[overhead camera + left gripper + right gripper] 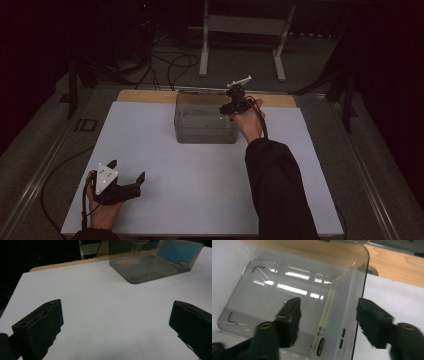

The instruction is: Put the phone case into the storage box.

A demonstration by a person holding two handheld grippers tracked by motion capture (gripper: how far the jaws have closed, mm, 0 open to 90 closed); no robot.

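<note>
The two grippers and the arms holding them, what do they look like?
Both are black, each with two blocky jaws. The left gripper carries a grey three-cornered plate with small dots, and a dark cable trails from it. The right gripper has a pale plate on top and a black cable. The right arm wears a dark long sleeve.

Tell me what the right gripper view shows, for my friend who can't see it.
A white phone stands on its edge inside a clear box, leaning against the box's side wall. The right hand-held gripper has one open jaw on each side of phone and wall. The box sits on a white table.
</note>
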